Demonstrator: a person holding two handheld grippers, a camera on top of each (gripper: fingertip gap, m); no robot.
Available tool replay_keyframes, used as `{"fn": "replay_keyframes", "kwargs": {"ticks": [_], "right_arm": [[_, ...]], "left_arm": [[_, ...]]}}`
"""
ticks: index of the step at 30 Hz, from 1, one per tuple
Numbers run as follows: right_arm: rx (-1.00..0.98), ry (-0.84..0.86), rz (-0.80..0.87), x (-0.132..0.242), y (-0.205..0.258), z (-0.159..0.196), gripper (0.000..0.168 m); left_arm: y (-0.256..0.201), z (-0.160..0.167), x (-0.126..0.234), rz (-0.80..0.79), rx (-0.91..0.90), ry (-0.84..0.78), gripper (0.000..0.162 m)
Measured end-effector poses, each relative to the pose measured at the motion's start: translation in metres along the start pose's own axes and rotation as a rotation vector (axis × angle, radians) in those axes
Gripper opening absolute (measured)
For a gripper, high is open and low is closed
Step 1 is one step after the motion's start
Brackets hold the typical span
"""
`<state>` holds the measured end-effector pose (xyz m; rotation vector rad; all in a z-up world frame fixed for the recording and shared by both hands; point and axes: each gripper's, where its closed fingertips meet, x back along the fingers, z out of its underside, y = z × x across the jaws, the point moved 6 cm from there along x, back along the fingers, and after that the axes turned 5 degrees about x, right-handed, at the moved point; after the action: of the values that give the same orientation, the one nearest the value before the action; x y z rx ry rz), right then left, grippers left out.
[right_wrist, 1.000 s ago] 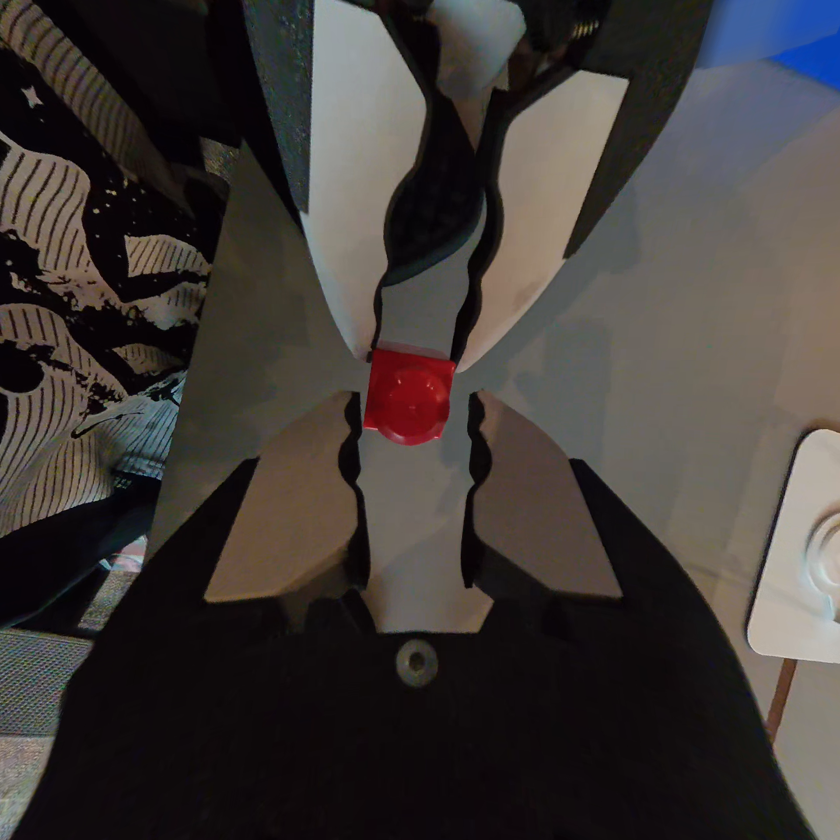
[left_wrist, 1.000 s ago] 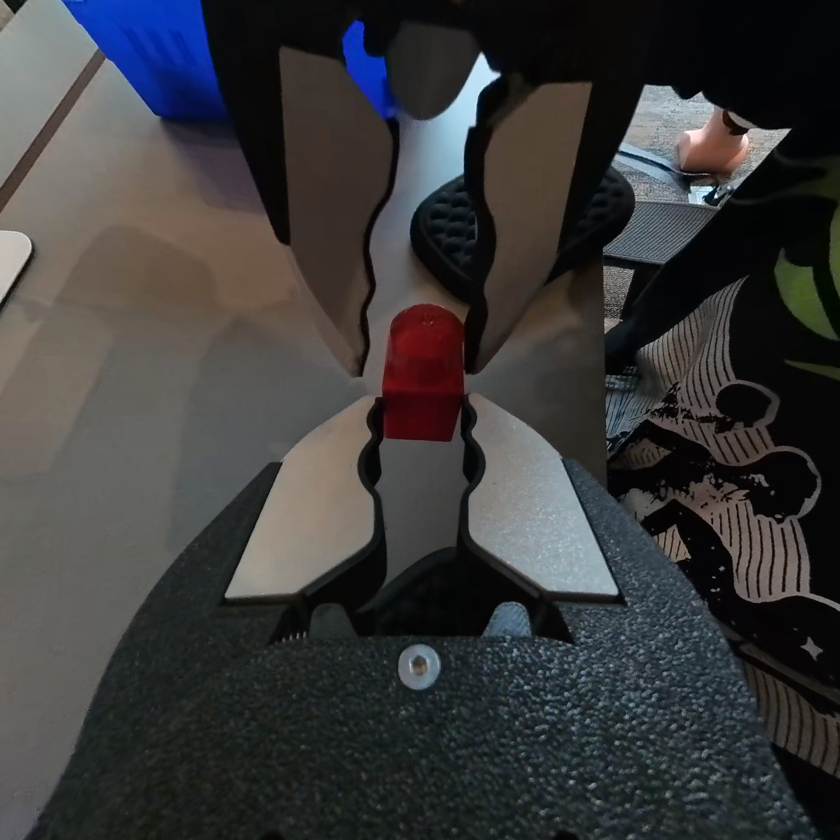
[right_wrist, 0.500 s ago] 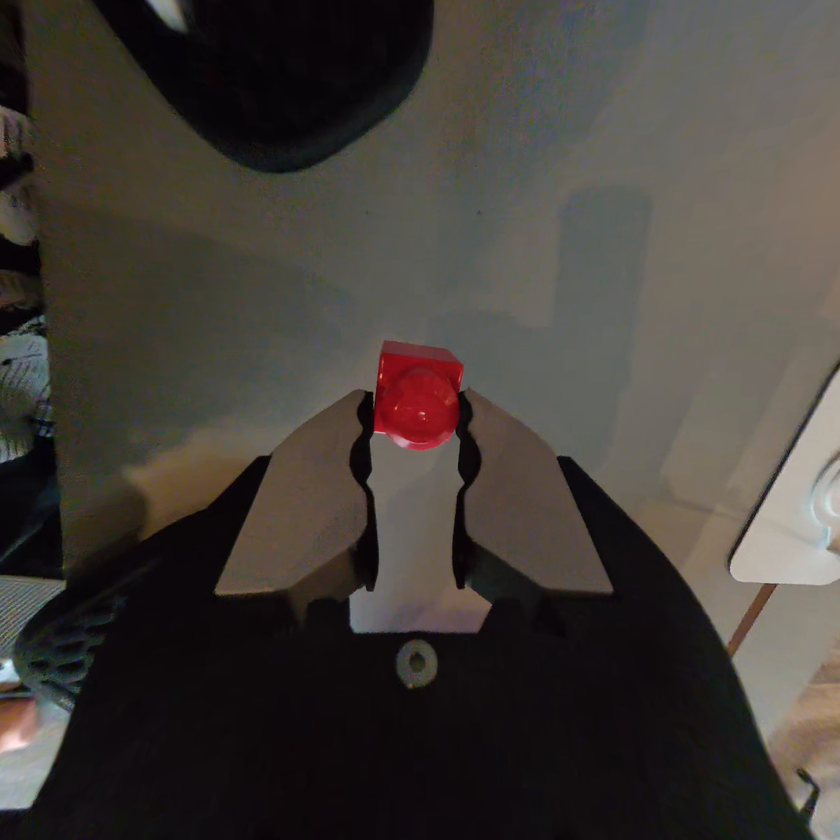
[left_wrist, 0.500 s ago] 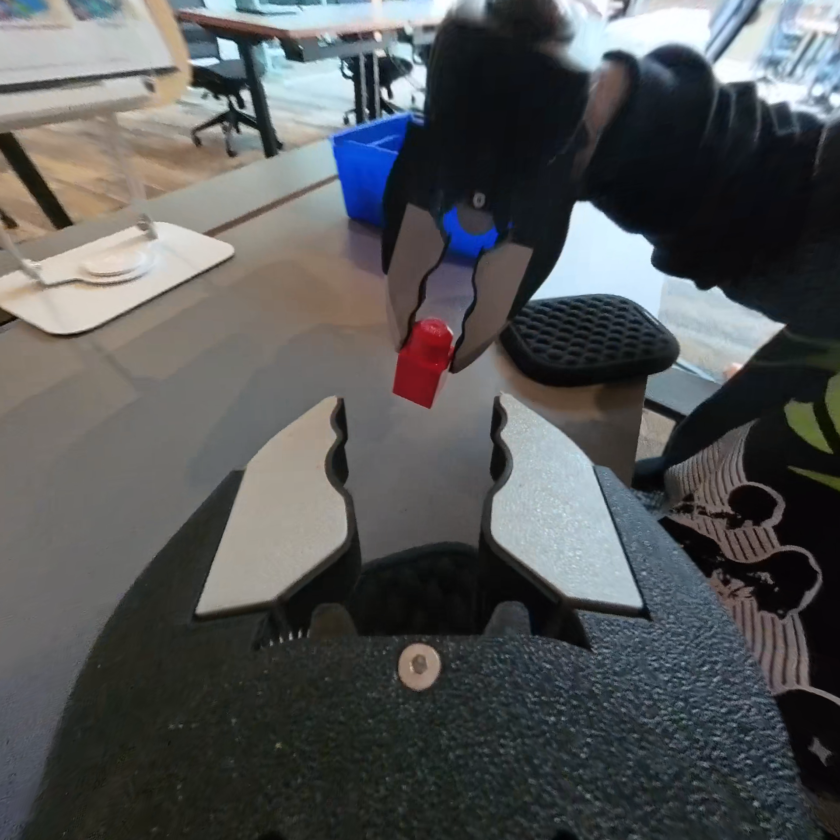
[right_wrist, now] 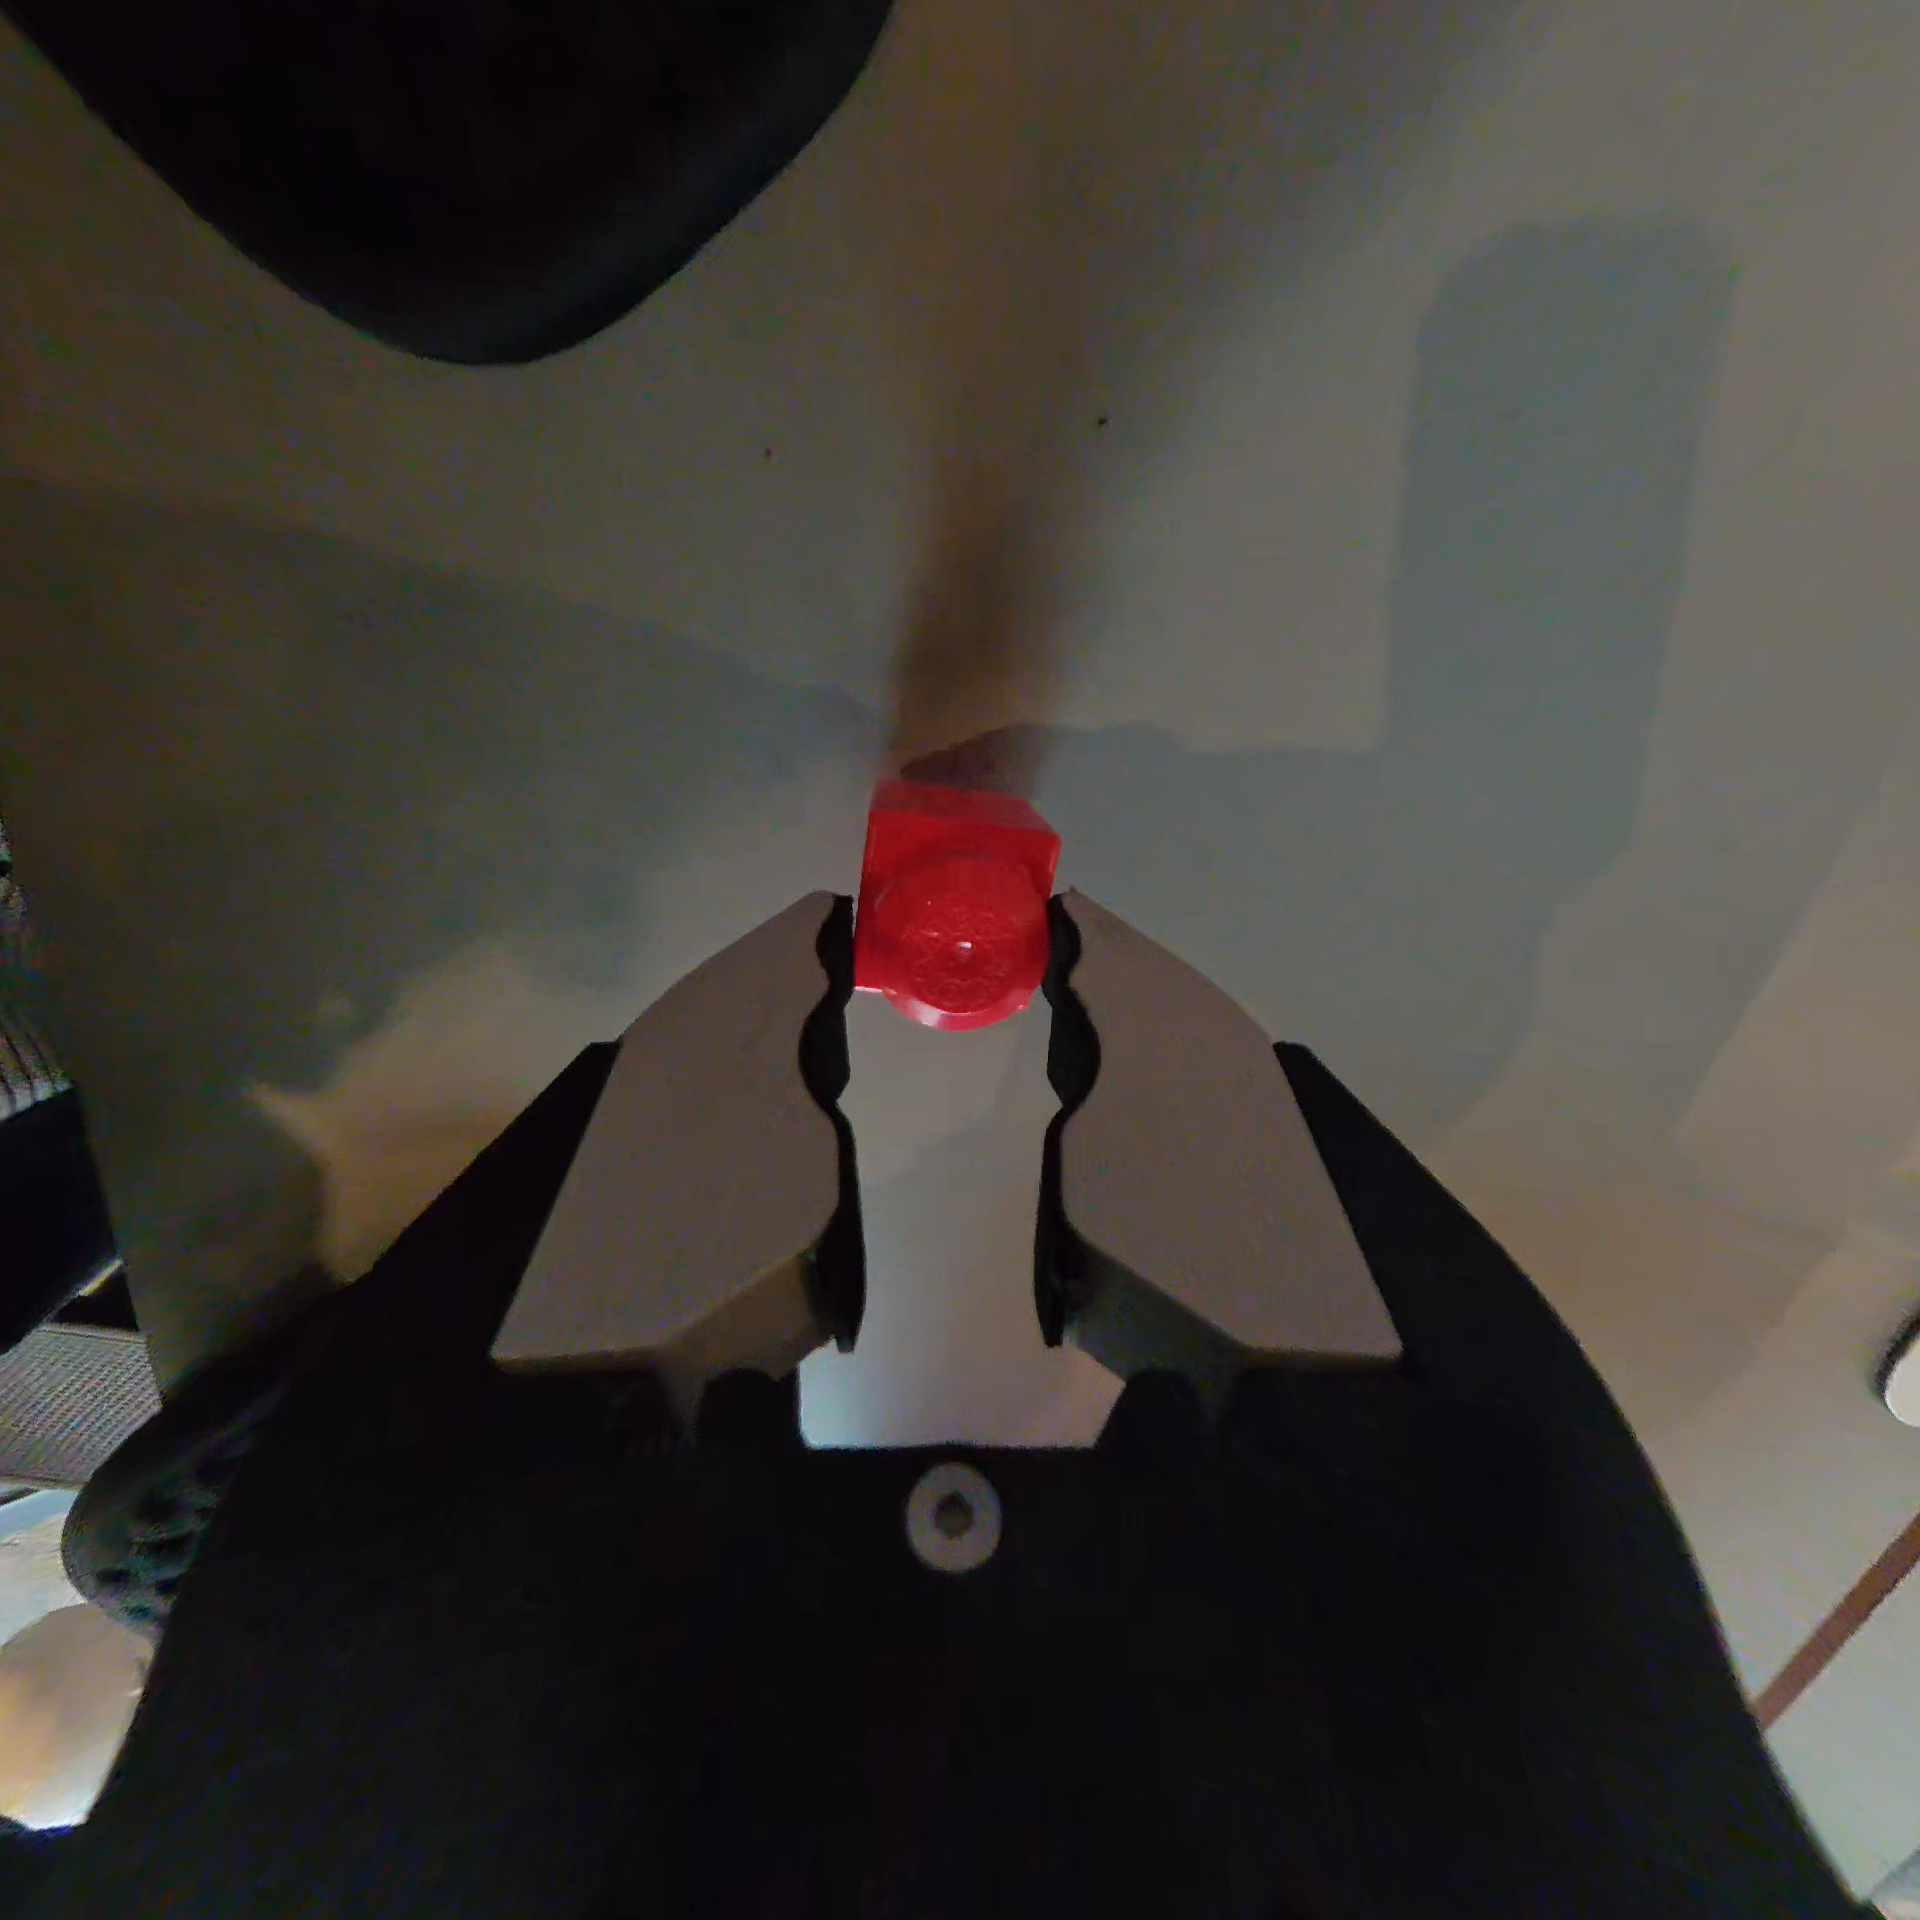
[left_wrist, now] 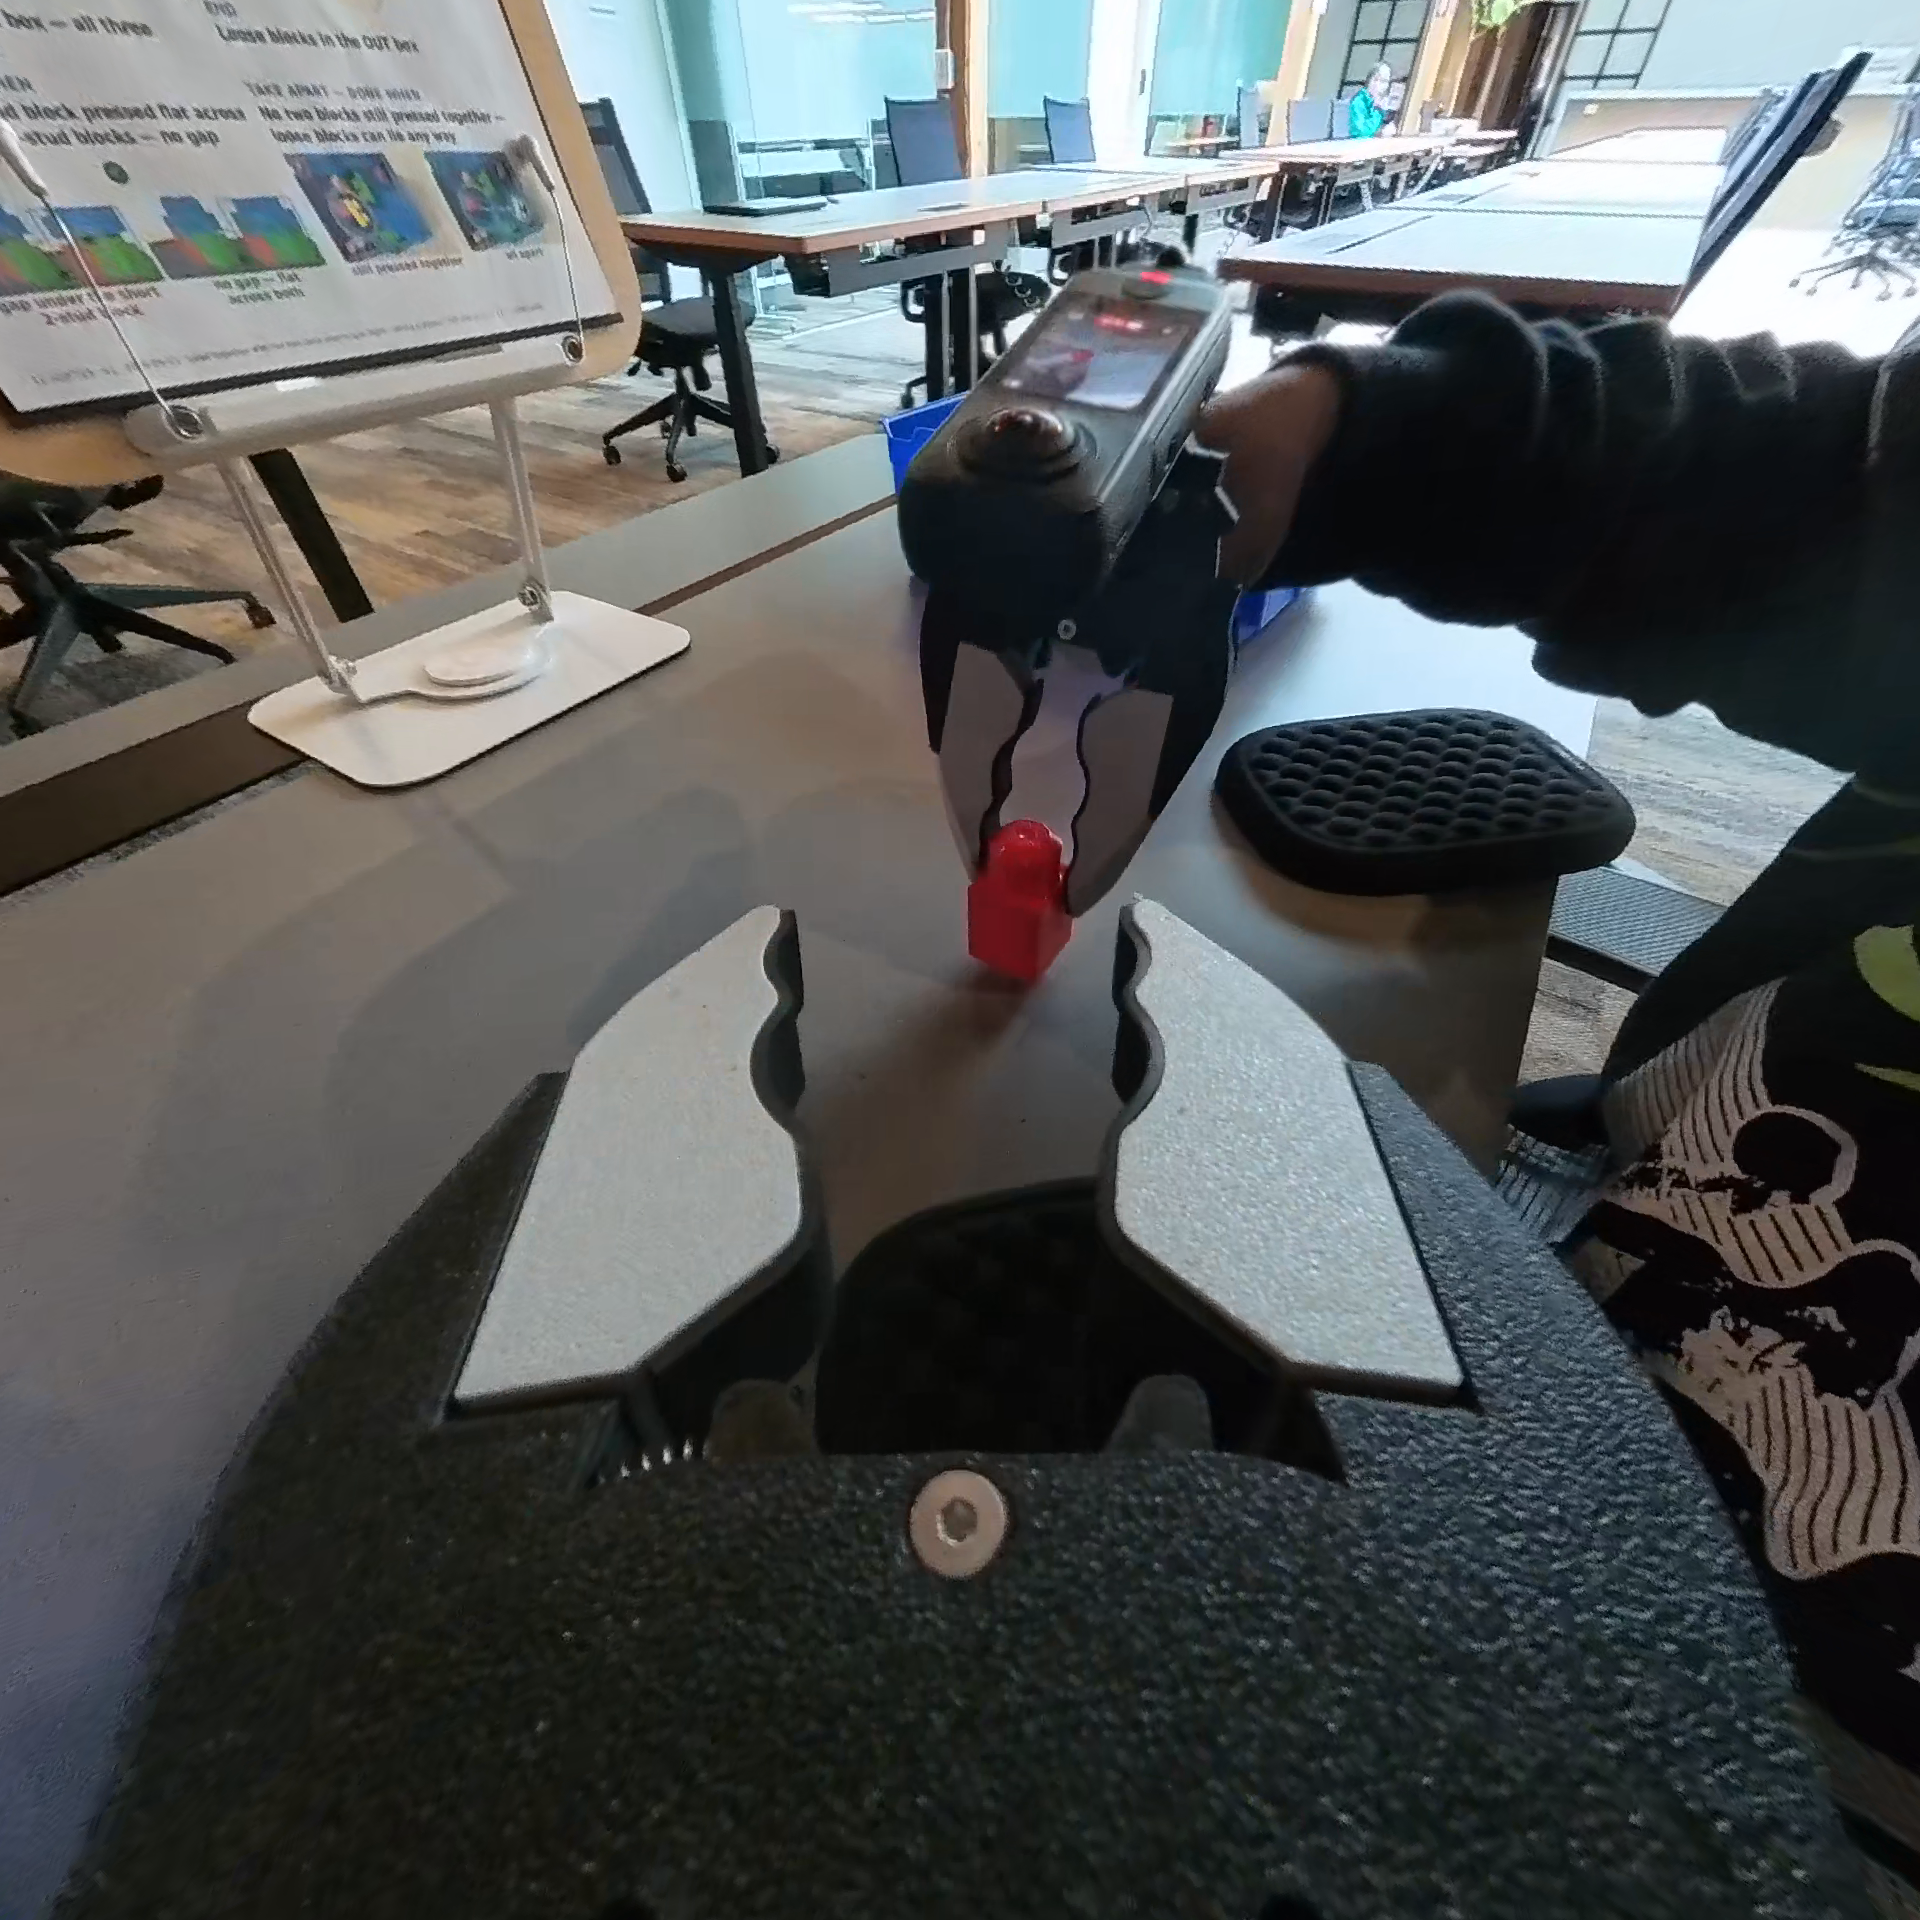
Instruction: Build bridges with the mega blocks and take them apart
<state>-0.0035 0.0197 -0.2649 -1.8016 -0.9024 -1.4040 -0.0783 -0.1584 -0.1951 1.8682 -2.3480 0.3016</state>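
Right gripper (left_wrist: 1023, 871): your fingertips are pinched on the stud of the red block (left_wrist: 1017, 914), pointing down at the table (left_wrist: 416, 987).
Red block: upright, its base at or just above the table, just beyond your left fingertips; contact is too close to call.
Left gripper (left_wrist: 956, 961): spread wide, holding nothing, low and near you.
Blue bin (left_wrist: 920, 442): far, behind the right gripper.
Stand (left_wrist: 468, 675): far left, carrying a printed sheet.
Black pad (left_wrist: 1423, 795): right of the block.

You can see printed writing and small colour pictures on the white instruction sheet (left_wrist: 260, 177) clipped on its stand.
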Motion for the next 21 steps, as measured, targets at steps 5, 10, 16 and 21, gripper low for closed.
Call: {"fn": "replay_keyframes", "kwargs": {"ticks": [5, 10, 16, 21], "right_arm": [[-0.004, -0.018, -0.01, -0.0042, -0.0001, 0.0006, 0.034], [-0.005, -0.029, -0.019, -0.0063, 0.0001, 0.0013, 0.034], [-0.015, -0.049, -0.024, -0.0084, 0.0011, 0.0021, 0.035], [-0.012, -0.061, -0.026, -0.0086, 0.0014, 0.003, 0.037]], "left_arm": [[0.0006, 0.0017, -0.0021, 0.001, -0.006, 0.007, 0.058], [0.003, 0.0023, -0.0032, -0.004, -0.007, 0.016, 0.058], [0.0039, 0.0019, -0.0041, 0.003, -0.007, 0.019, 0.057], [0.0046, 0.0023, -0.0042, -0.002, -0.009, 0.024, 0.057]]}}
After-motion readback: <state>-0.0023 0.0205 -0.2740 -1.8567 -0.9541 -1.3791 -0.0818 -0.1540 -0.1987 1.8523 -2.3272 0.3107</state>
